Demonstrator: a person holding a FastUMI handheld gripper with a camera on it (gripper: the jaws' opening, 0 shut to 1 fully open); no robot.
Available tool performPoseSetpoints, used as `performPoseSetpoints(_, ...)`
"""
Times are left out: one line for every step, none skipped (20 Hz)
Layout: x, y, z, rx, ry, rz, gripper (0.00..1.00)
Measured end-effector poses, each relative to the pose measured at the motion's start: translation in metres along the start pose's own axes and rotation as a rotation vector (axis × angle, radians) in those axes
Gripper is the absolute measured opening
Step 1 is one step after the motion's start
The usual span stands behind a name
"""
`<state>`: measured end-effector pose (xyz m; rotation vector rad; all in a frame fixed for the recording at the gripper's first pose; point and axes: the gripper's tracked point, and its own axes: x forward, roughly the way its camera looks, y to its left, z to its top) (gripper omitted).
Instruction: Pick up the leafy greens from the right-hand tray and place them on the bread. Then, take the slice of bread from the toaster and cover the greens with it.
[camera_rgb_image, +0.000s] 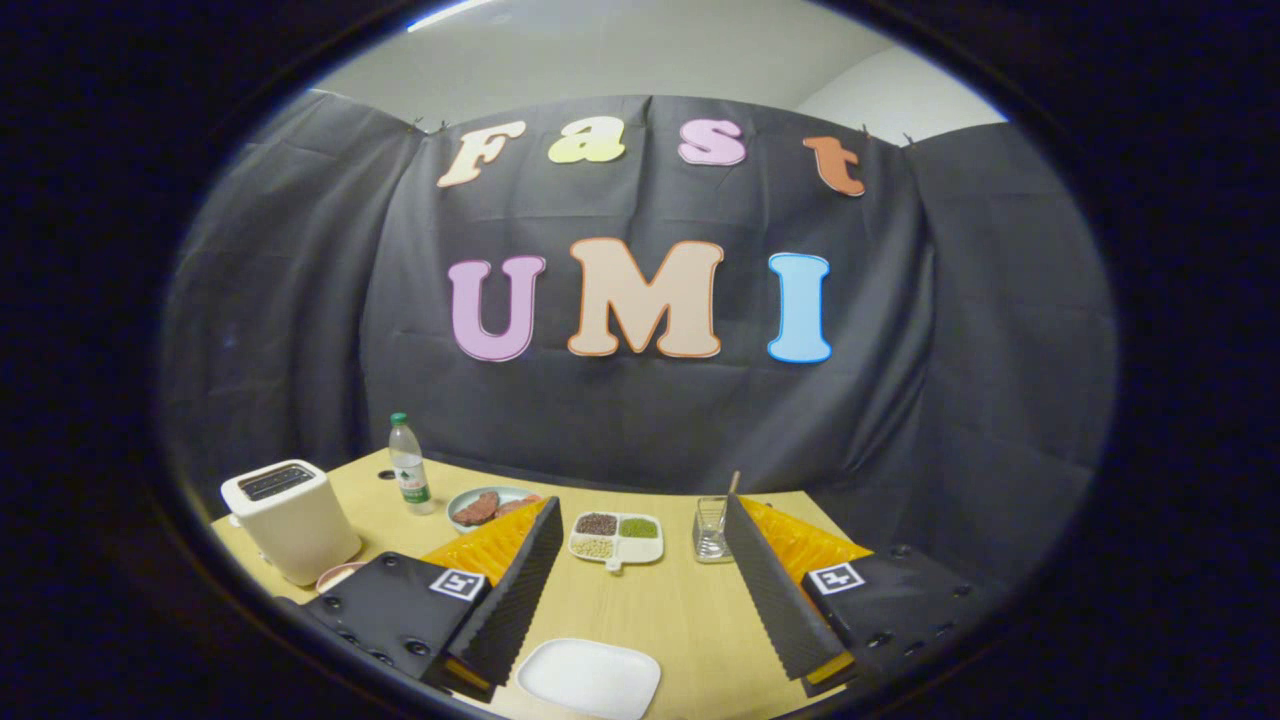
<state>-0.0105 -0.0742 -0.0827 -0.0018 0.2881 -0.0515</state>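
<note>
My fingers (640, 590) are spread wide apart above the wooden bench (680, 610), with nothing between them but bare bench top. Just near of the gap between them, close to my left finger, lies a white plate (590, 678), and I see nothing on it.

Beyond the fingers, roughly in line with the gap, sits a small white divided dish (617, 538) with three compartments: dark reddish-brown grains in the far left one, green ones in the far right one, and pale ones in the near left one. To its left, partly hidden behind my left finger, is a pale round plate (487, 505) holding reddish-brown pieces that look like sliced meat. Further left stands a clear plastic bottle (408, 478) with a green cap, upright, near the far edge of the bench.

The white toaster (290, 520) stands at the far left of the bench, well apart from the plates; its top slot looks dark, and I cannot tell whether bread sits in it. To the right of the divided dish, just beside my right finger, is a small clear holder (711, 528) with a thin stick rising from it.

I cannot make out the leafy greens or the right-hand tray from here.
</note>
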Motion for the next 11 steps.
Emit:
performPoseSetpoints(0.0,-0.001,0.003,0.003,-0.006,-0.001,1.0)
performPoseSetpoints(0.001,-0.003,0.006,0.007,-0.018,-0.003,1.0)
performPoseSetpoints(0.002,-0.004,0.011,0.011,-0.031,-0.007,1.0)
performPoseSetpoints(0.002,-0.004,0.015,0.011,-0.041,-0.007,1.0)
performPoseSetpoints(0.003,-0.005,0.018,0.006,-0.051,-0.011,1.0)
performPoseSetpoints(0.004,-0.004,0.02,-0.004,-0.055,-0.011,1.0)
performPoseSetpoints(0.006,-0.003,0.02,-0.013,-0.054,-0.009,1.0)
performPoseSetpoints(0.005,-0.003,0.022,-0.019,-0.058,-0.008,1.0)
performPoseSetpoints(0.006,-0.001,0.024,-0.021,-0.06,-0.003,1.0)
performPoseSetpoints(0.006,0.002,0.026,-0.019,-0.067,0.002,1.0)
performPoseSetpoints(0.006,0.003,0.028,-0.019,-0.073,0.006,1.0)
